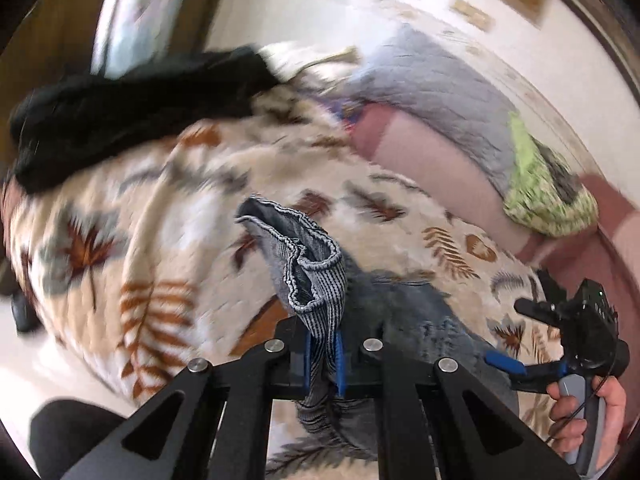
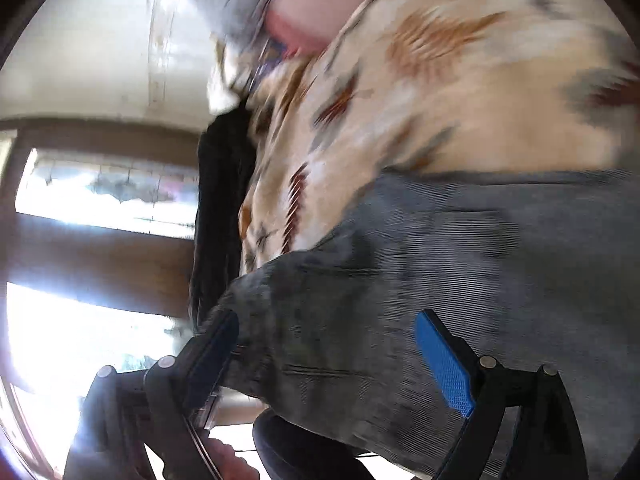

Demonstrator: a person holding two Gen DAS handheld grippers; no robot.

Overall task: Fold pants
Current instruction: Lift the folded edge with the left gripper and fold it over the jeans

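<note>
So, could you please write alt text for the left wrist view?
The left gripper is shut on the ribbed hem of the grey pants, lifting it over a leaf-print blanket. At right, a hand holds the right gripper by the pants; black clothing lies beyond.

Cream walls [image 1: 320, 12], bright window [image 2: 100, 196] (wood-framed) — leaf-print bedspread [image 1: 168, 200]

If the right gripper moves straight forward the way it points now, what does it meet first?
Most likely the grey pants: the open right gripper points into them, with the leaf-patterned blanket beyond. Blur makes depth uncertain.
</note>
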